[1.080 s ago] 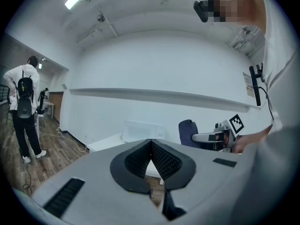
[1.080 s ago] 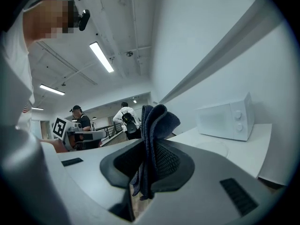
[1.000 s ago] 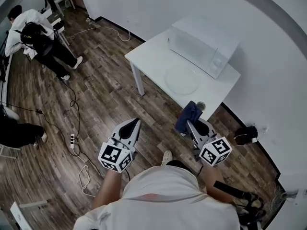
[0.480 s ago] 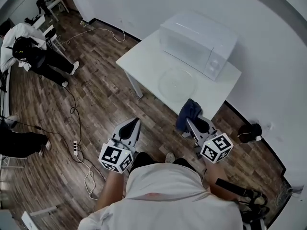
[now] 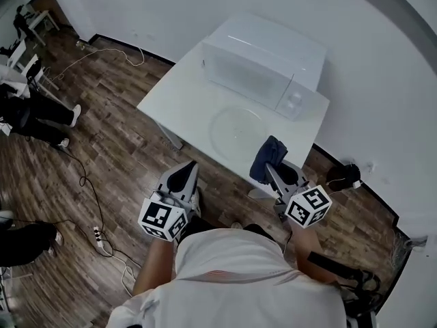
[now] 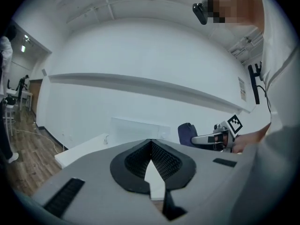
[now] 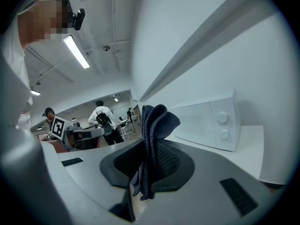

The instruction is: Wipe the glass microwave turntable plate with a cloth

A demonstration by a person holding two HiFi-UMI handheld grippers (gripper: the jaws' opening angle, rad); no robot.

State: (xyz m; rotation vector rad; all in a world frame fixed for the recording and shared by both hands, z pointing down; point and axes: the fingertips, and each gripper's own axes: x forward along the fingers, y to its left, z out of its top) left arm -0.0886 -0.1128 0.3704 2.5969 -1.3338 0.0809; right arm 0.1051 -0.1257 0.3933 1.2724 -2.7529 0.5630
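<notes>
Glass plate [image 5: 235, 130] lies on the table [image 5: 176, 106] just ahead of our right gripper [image 5: 273, 172], clamped on the blue cloth [image 5: 268, 154]; our left gripper [image 5: 187, 171] is closed, empty.

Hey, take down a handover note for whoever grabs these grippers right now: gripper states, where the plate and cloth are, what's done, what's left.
Left gripper: shut, empty, over the floor short of the table.
Right gripper: shut on the blue cloth.
Glass plate: flat on the white table, in front of the microwave.
Done: cloth is in the gripper.
Left: bring it onto the plate and wipe; the cloth looks held in the air, not yet on the glass.
</notes>
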